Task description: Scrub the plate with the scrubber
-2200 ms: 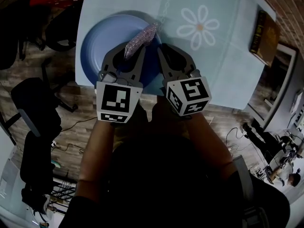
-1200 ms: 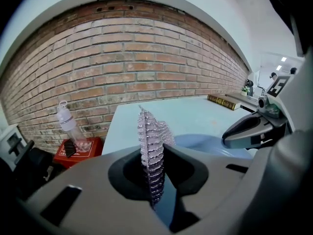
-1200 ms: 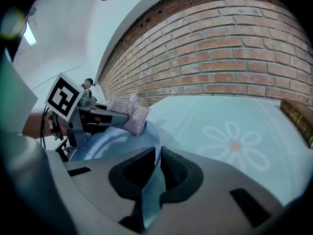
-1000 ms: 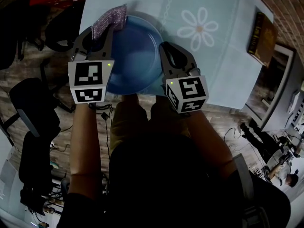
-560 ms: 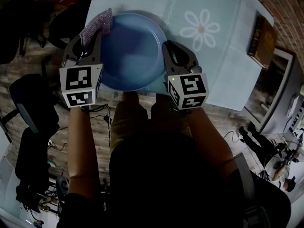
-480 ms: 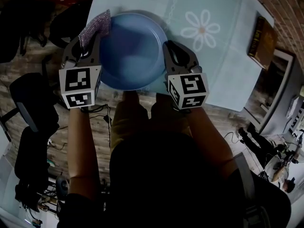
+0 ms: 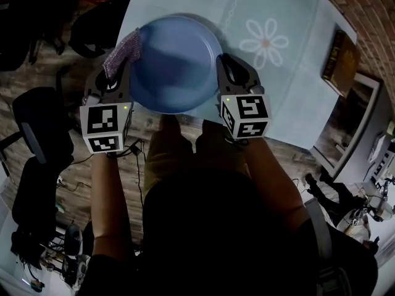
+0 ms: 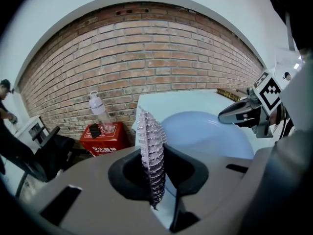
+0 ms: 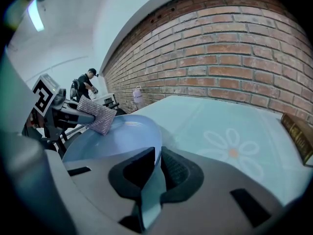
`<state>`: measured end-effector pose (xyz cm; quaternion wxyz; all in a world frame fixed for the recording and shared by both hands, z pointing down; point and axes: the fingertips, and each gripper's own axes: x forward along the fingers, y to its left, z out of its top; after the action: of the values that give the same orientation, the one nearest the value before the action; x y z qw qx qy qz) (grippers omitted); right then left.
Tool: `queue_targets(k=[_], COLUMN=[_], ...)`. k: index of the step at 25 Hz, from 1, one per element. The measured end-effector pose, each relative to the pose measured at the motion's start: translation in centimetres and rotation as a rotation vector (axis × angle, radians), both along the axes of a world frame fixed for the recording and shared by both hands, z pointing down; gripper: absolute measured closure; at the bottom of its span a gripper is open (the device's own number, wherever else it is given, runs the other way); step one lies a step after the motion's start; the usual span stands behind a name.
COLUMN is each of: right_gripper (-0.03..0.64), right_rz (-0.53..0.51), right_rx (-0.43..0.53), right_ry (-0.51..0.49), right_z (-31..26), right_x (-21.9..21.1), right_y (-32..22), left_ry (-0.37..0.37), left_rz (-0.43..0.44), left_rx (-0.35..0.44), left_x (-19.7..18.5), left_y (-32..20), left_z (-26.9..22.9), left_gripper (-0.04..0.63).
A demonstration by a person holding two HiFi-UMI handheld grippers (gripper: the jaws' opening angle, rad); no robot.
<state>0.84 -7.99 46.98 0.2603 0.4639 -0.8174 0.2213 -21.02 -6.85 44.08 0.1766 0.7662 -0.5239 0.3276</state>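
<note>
My left gripper (image 7: pixel 116 73): clamped on scrubber (image 7: pixel 122 54), upper left at plate (image 7: pixel 176 63) rim | my right gripper (image 7: pixel 227 66): pinching plate's right edge | progress: scrubber off plate face, scrubbing judged outstanding.

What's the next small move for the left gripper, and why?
Probably sweep the left gripper rightward, drawing the scrubber across the face of the plate. The scrubber is pinched in its jaws but sits at the plate's left rim, off the middle. The right gripper is shut on the right rim, so the plate looks steadied for a stroke.
</note>
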Motion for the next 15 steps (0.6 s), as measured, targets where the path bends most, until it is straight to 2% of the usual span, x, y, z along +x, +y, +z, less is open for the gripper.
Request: queue_targets(k=[9, 15], right_gripper=[0.555, 0.555], right_rz=[-0.011, -0.01], right_rx=[-0.009, -0.019], right_ry=[0.002, -0.013], right_z=[0.0, -0.1], right_x=[-0.1, -0.1], right_y=[0.1, 0.1], left_ry=[0.027, 0.036], left_rz=[-0.023, 0.007], left_rx=[-0.045, -0.082], left_x=[0.2, 1.1], left_y=[3.6, 6.0], left_z=[-0.1, -0.3], left_gripper=[0.517, 0.517])
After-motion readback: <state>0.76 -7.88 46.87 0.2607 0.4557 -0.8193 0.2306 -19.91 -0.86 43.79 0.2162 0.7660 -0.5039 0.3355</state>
